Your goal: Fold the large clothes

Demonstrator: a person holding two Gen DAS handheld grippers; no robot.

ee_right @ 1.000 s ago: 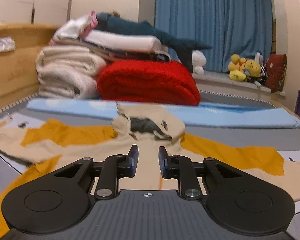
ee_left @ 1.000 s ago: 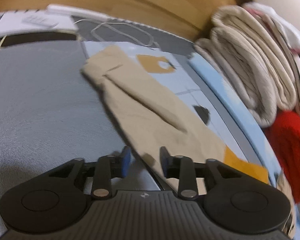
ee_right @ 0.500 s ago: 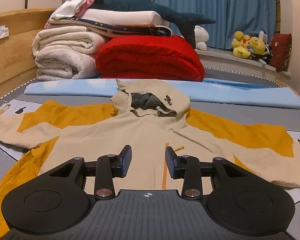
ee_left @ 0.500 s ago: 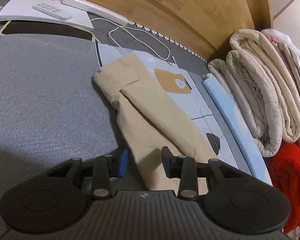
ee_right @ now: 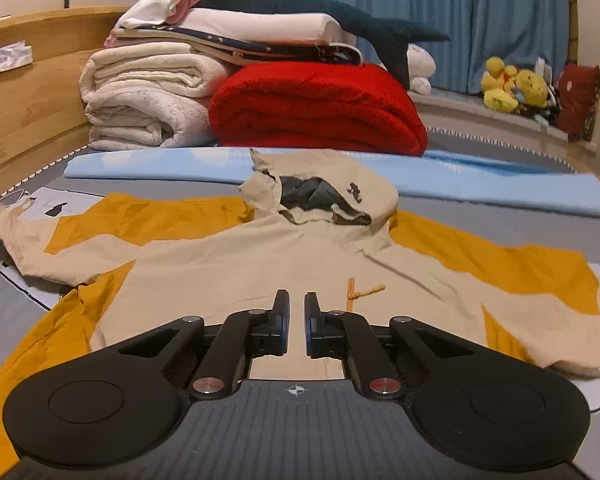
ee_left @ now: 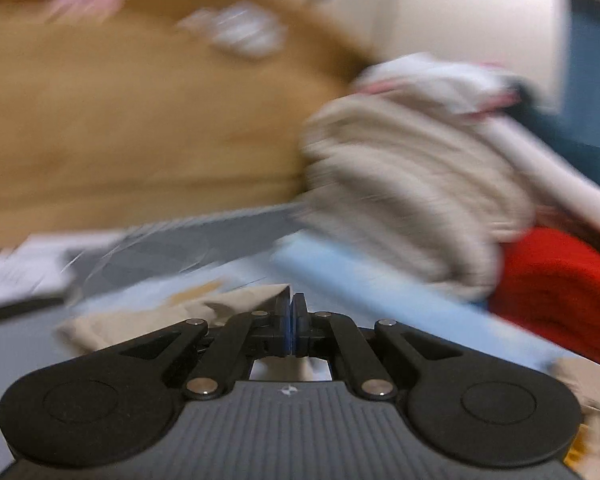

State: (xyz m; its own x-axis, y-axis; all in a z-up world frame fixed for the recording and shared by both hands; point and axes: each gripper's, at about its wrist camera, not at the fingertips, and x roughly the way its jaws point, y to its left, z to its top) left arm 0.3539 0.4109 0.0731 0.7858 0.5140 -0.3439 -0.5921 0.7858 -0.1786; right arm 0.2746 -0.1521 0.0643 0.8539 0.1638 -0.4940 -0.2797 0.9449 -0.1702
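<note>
left claw (ee_left: 289, 309): pads pressed flat together and pinching the beige sleeve (ee_left: 188, 312) of the jacket, a bit of fabric peeks out right at the tips. this whole view is smeared with blur.
right claw (ee_right: 296, 308): jaws closing in, only a narrow slit left. nothing between them that i can see, the tips sit just over the jacket's chest.
jacket (ee_right: 236, 264): beige hooded one with mustard-yellow panels, spread front-up across the bed, arms out to both sides. the sleeve end on the left of my right view is blurry.
hood (ee_right: 320, 196): flopped open at the top of the jacket, dark grey lining showing, small dark logo on it.
zipper pull (ee_right: 360, 290): little orange tab just past my right claw tips, lying on the chest.
bed (ee_right: 500, 196): grey surface, jacket lies on it, a light blue mat (ee_right: 480, 184) runs across behind the hood.
bedding stack: cream blankets (ee_right: 140, 100) folded next to a red blanket (ee_right: 316, 108), white stuff and a dark shark plush (ee_right: 320, 4) piled on top.
headboard (ee_right: 28, 92): light wood, along the left.
window side: blue curtain (ee_right: 440, 8), yellow plush toys (ee_right: 512, 88) on the ledge.
</note>
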